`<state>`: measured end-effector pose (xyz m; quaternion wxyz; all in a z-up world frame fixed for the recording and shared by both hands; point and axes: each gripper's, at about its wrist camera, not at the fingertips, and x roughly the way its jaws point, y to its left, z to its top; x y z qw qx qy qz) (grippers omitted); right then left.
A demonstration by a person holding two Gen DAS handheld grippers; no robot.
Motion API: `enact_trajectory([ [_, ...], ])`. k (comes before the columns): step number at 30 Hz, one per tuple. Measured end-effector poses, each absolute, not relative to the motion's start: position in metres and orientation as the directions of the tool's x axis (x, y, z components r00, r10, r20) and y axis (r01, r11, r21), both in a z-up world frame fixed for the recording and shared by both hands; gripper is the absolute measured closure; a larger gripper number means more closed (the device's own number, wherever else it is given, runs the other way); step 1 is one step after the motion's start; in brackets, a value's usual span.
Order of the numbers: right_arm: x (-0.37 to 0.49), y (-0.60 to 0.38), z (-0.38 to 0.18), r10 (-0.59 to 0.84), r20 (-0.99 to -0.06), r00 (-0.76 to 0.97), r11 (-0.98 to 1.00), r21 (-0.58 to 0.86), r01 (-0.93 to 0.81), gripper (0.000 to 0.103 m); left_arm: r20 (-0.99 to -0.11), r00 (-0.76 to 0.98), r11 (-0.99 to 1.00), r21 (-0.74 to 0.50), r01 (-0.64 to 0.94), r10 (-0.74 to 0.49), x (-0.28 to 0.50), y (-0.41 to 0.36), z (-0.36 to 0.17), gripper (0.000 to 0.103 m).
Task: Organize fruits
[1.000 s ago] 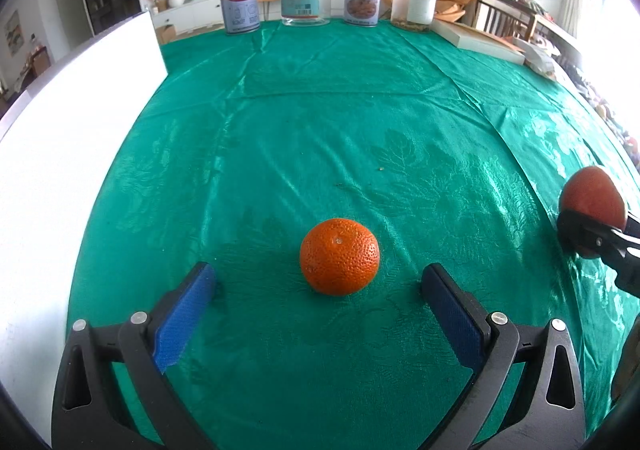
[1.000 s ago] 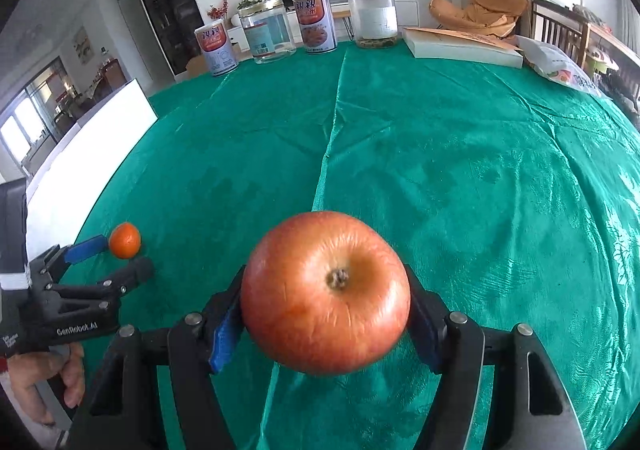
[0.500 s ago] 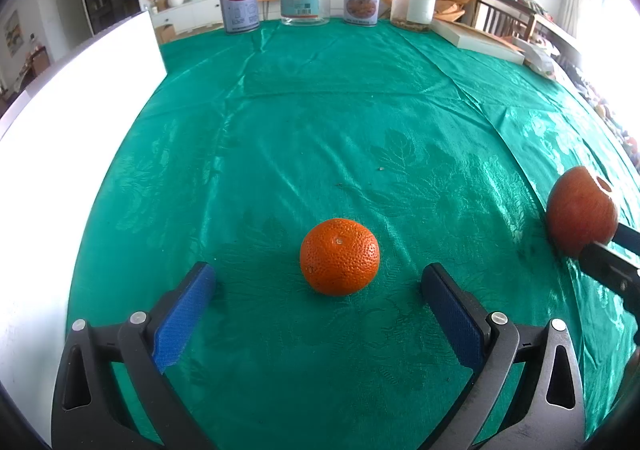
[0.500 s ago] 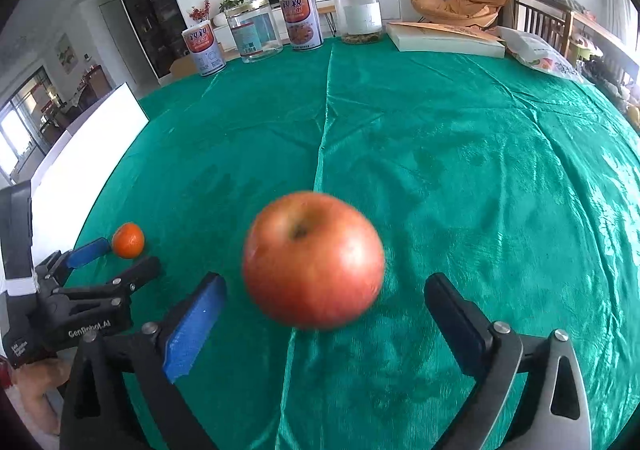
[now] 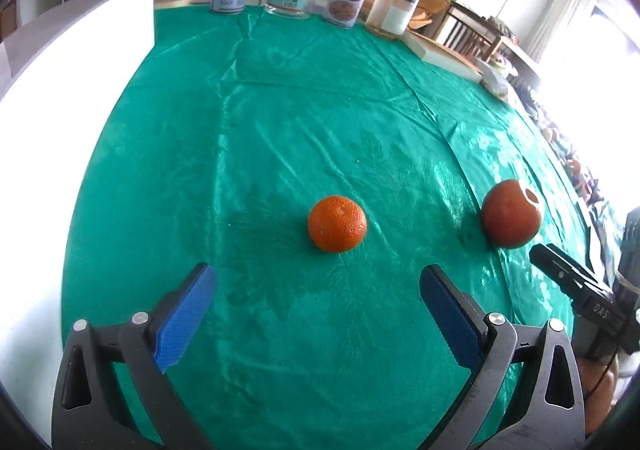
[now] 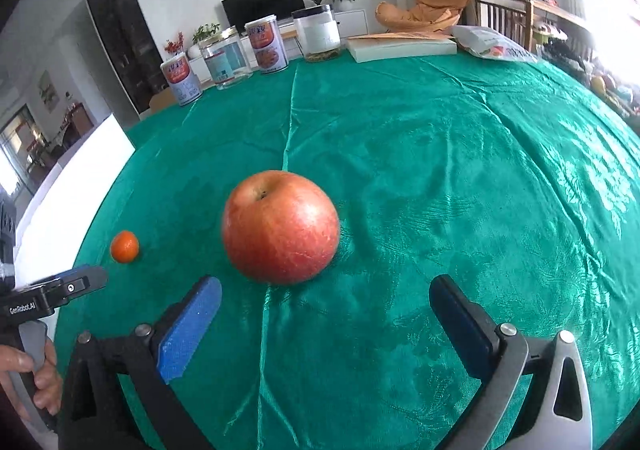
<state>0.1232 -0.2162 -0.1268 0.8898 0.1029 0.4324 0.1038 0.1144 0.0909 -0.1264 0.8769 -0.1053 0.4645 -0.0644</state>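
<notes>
Resting mid-table on the green cloth (image 6: 460, 154), the apple (image 6: 280, 226) and orange (image 5: 337, 224) lie apart; both the right gripper (image 6: 326, 324) and left gripper (image 5: 316, 314) gape wide, empty. Best to withdraw straight, nudging neither fruit.

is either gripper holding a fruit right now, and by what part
Nothing is held. The right gripper is open, with the round red apple resting on the green tablecloth ahead. The left gripper is open behind the small orange mandarin.
</notes>
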Motion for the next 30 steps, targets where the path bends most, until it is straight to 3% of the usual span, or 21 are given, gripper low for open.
enact_trajectory([
  [4,0.130,-0.227,-0.125,0.348,-0.736,0.581,0.928,0.359,-0.101,0.000,-0.805,0.585,0.994,-0.065,0.086,-0.103,0.123,0.065,-0.120,0.008],
  [6,0.136,-0.222,-0.119,0.374,-0.746,0.551,0.924,0.348,-0.156,0.000,-0.817,0.572,0.995,-0.026,0.091,-0.074,0.129,0.059,-0.123,0.032],
  [8,0.142,-0.210,-0.108,0.356,-0.768,0.533,0.934,0.277,-0.225,0.000,-0.836,0.543,0.995,-0.035,0.093,-0.080,0.137,0.056,-0.129,0.041],
  [10,0.152,-0.193,-0.102,0.344,-0.797,0.496,0.931,0.220,-0.292,0.000,-0.841,0.535,0.995,-0.037,0.093,-0.081,0.138,0.054,-0.132,0.057],
  [11,0.157,-0.185,-0.101,0.333,-0.811,0.480,0.929,0.195,-0.316,0.000,-0.842,0.534,0.995,-0.032,0.090,-0.076,0.138,0.053,-0.134,0.072],
  [16,0.182,-0.151,-0.114,0.205,-0.887,0.415,0.931,0.045,-0.363,0.001,-0.843,0.515,0.988,-0.124,0.090,-0.153,0.131,0.058,-0.126,0.074],
  [17,0.185,-0.148,-0.117,0.187,-0.899,0.397,0.933,0.036,-0.359,0.009,-0.839,0.518,0.986,-0.139,0.091,-0.166,0.126,0.060,-0.122,0.074],
  [18,0.187,-0.148,-0.119,0.170,-0.909,0.382,0.939,0.032,-0.341,0.033,-0.835,0.520,0.984,-0.156,0.091,-0.180,0.120,0.061,-0.117,0.074],
  [22,0.186,-0.160,-0.117,0.215,-0.916,0.340,0.950,0.116,-0.288,0.033,-0.809,0.524,0.963,-0.253,0.097,-0.266,0.093,0.070,-0.093,0.074],
  [30,0.151,-0.178,-0.084,0.513,-0.813,0.275,0.856,0.461,-0.234,0.033,-0.727,0.564,0.909,-0.401,0.113,-0.390,0.031,0.100,-0.030,0.074],
])
